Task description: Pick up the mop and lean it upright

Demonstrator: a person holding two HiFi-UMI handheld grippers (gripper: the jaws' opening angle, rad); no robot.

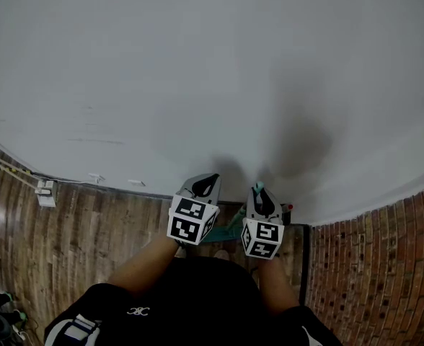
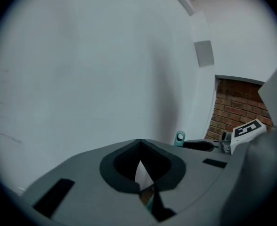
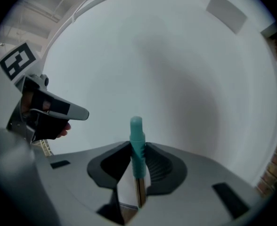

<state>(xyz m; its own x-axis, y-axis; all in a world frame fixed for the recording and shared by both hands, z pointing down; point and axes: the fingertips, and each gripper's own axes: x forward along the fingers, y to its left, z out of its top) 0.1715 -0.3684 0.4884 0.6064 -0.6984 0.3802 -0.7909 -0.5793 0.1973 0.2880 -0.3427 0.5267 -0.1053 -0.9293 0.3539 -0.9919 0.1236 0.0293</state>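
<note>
The mop's teal handle grip [image 3: 136, 142] stands upright between the jaws of my right gripper [image 3: 137, 147], which is shut on it, close in front of the white wall. In the head view the handle tip [image 1: 257, 189] pokes up out of the right gripper [image 1: 259, 193]. A teal part of the mop [image 1: 231, 231] shows low down by the floor between the two grippers. My left gripper [image 1: 209, 180] hangs just left of the handle. Its jaws [image 2: 139, 142] meet at the tips with nothing between them. From there the handle's tip [image 2: 180, 137] shows to the right.
A white wall [image 1: 212, 71] fills most of the view and meets a wood-plank floor [image 1: 89, 229]. A brick wall [image 1: 371, 265] stands at the right. A white box with cables [image 1: 45, 192] sits on the skirting at the left. The person's dark clothing [image 1: 190, 301] is below.
</note>
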